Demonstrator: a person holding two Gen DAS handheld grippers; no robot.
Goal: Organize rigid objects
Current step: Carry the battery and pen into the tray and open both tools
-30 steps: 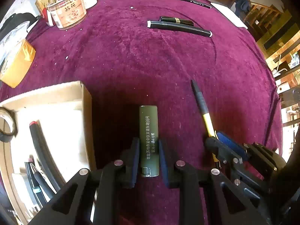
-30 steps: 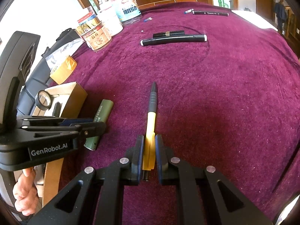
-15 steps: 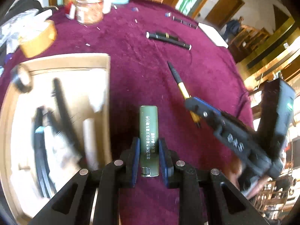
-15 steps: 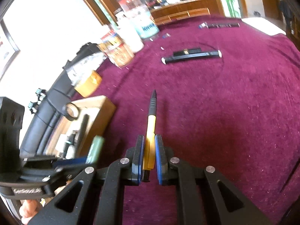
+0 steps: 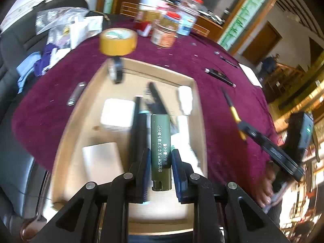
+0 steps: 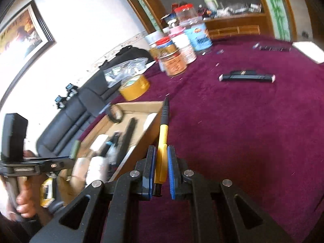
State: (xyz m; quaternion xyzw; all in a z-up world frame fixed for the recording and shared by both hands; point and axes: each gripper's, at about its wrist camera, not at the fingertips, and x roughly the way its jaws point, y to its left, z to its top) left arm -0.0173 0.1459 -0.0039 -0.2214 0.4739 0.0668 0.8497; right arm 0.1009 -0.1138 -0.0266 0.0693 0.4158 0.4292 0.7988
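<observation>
Two claws are loaded, one per hand. Left claw (image 5: pixel 160 169): closed on a green cylinder (image 5: pixel 160 141) printed with white Chinese characters. The cylinder points forward along the fingers and hangs above the open cardboard box (image 5: pixel 199 109). Right claw (image 6: pixel 161 169): closed on a yellow-and-black pen (image 6: pixel 163 139), gripped at the yellow barrel, black tip forward. In the right wrist view the pen tip lies over the box's near corner; whether the pen is inside the box outline cannot be told.

Box contents, left wrist view: a white rectangular block (image 5: pixel 118 112), a long black marker (image 5: pixel 138 127) just left of the cylinder, further dark pens beyond it, and a black tape ring (image 5: pixel 115 69) standing on the far rim. Motion blur obscures finer detail.

Beyond the box, on the purple-covered counter (image 6: pixel 243 131): a yellow tape roll (image 5: pixel 118 41), a cluster of jars (image 6: pixel 178 50), and a black marker with white ends (image 6: pixel 247 78) well apart to the right. A second black pen (image 6: pixel 273 48) lies farther back.
</observation>
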